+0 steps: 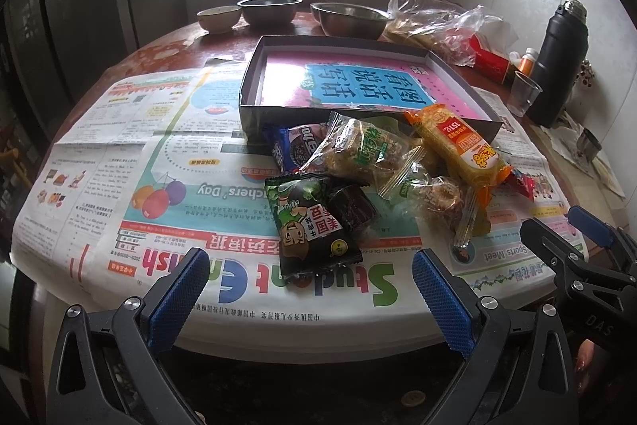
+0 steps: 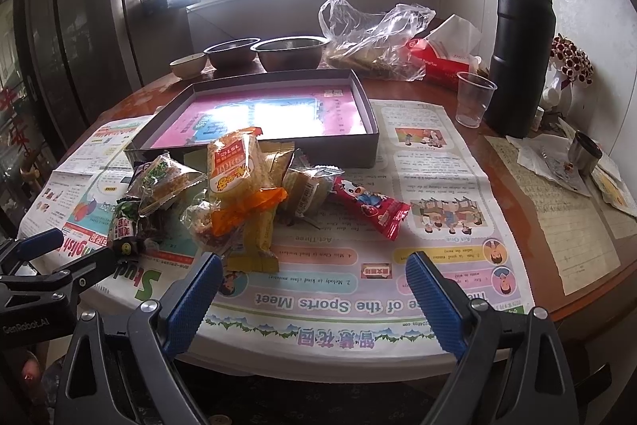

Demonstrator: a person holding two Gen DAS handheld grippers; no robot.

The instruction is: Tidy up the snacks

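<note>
A pile of wrapped snacks lies on the newspaper in front of a shallow dark box (image 1: 254, 114) with a pink book inside. In it are a green-black packet (image 1: 308, 222), a blue Oreo packet (image 1: 284, 146), a green-labelled clear pack (image 1: 366, 150) and a long orange-yellow pack (image 1: 458, 142). The right wrist view shows the box (image 2: 370, 142), the orange pack (image 2: 235, 170) and a red packet (image 2: 370, 206). My left gripper (image 1: 310, 265) is open and empty, just before the green-black packet. My right gripper (image 2: 314, 273) is open and empty over the newspaper, near the table's front edge.
Two metal bowls (image 1: 270, 10) and a small ceramic bowl (image 1: 219, 16) stand at the back. A plastic bag (image 2: 370, 38), red tissue box (image 2: 442, 62), clear cup (image 2: 473, 98), black thermos (image 2: 517, 54) and small metal cup (image 2: 585, 150) stand at the right.
</note>
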